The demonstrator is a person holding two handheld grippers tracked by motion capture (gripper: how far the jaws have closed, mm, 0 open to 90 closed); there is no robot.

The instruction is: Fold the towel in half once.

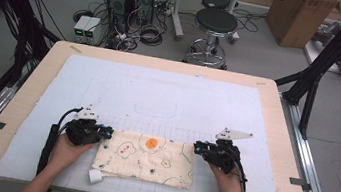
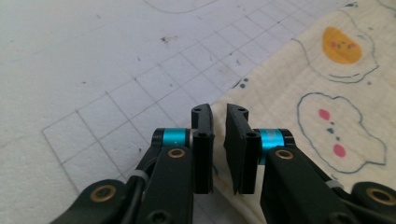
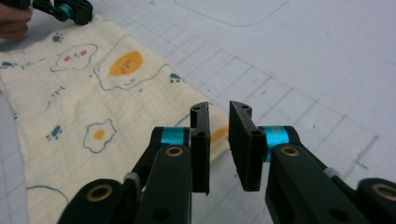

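We see the cream printed cloth [image 1: 147, 158] lying folded on the counter [image 1: 269, 97], long axis running between our left claw [image 2: 218, 122] and right claw [image 3: 217, 122]; both stand slightly parted, apparently off the cloth's corners.

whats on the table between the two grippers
The folded printed cloth lies flat on the white mat, spanning from the left gripper to the right gripper, as the high view shows.

open mat [image 1: 158, 94] beyond, cloth [image 1: 147, 158] between grippers
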